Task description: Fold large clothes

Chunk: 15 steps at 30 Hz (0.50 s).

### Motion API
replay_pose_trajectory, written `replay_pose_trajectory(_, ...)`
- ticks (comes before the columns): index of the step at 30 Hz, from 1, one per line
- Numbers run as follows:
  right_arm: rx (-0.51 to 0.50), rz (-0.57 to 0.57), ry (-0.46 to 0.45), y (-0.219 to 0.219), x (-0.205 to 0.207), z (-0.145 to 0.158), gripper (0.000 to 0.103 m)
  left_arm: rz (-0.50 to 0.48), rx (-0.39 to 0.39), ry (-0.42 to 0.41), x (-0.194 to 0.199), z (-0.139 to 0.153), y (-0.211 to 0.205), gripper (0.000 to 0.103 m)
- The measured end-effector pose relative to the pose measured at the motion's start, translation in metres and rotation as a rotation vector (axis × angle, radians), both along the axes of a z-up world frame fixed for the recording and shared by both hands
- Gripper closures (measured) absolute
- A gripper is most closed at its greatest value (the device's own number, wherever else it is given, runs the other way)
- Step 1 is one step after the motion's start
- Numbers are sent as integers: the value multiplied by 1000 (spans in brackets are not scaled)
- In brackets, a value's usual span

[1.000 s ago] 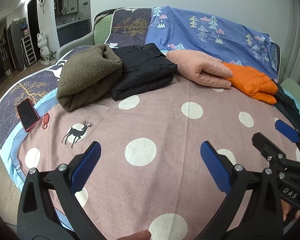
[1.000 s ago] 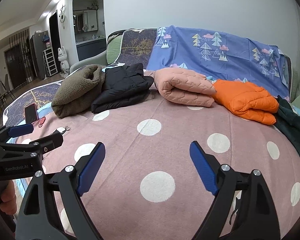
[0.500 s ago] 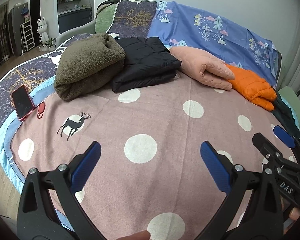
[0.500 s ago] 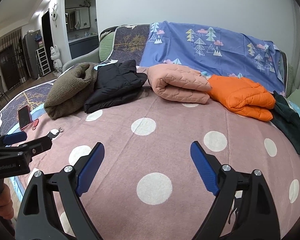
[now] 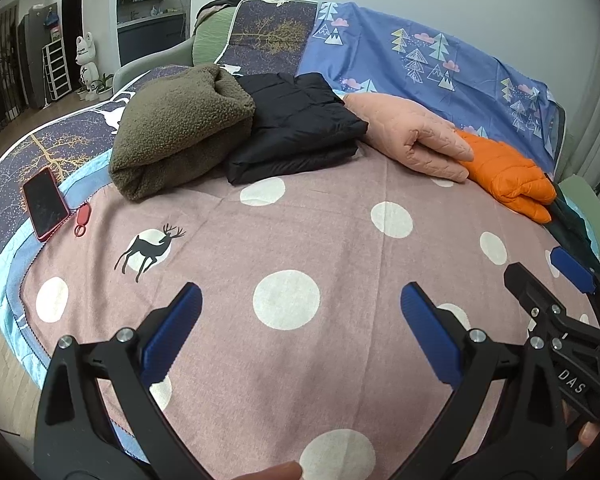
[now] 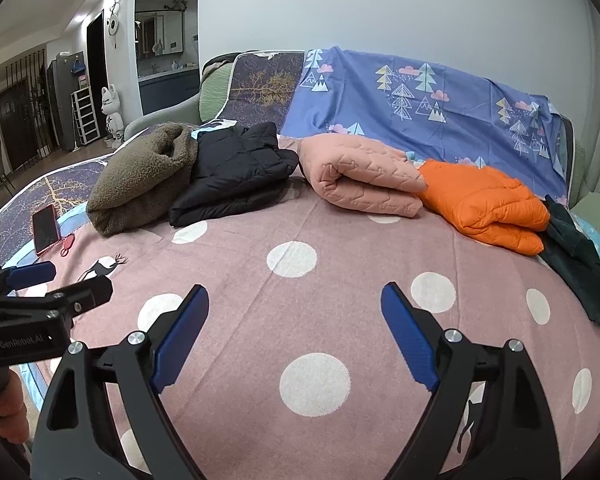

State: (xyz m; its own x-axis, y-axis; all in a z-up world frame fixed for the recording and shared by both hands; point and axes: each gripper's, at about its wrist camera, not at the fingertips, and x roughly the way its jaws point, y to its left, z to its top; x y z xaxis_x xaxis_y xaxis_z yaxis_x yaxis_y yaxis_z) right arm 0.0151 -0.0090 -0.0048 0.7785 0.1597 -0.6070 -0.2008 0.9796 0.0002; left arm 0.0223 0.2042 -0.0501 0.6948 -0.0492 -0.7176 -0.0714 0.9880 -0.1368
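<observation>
Folded clothes lie in a row at the back of the pink dotted sheet [image 5: 300, 232]: an olive fleece [image 5: 180, 132], a black jacket [image 5: 296, 128], a pink quilted jacket [image 5: 412, 136] and an orange puffer [image 5: 508, 176]. They also show in the right wrist view: the fleece [image 6: 144, 180], the black jacket [image 6: 236, 172], the pink jacket [image 6: 364, 176], the orange puffer [image 6: 484, 204]. A dark green garment [image 6: 580, 264] lies unfolded at the right. My left gripper [image 5: 300, 308] and my right gripper [image 6: 296, 308] are open and empty above the sheet, side by side.
A red phone [image 5: 44, 204] and a red tag [image 5: 82, 220] lie on the bed's left edge. A blue tree-print cover [image 6: 420, 88] drapes the sofa back behind the clothes. The room's floor and shelves are at the far left.
Both grippers have shifted a little toward the clothes and upward; the view of the bed has tilted slightly. Both stay open and empty.
</observation>
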Motion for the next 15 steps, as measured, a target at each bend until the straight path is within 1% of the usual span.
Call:
replay_pose_trajectory(6,-19,-4,-3,5,1,-2,15,7,-1,-5,0,-3,3,2)
replay_pose_trajectory(15,-15,-24,-7,1,2,-3,14,9,4,-2,3,-5,4,2)
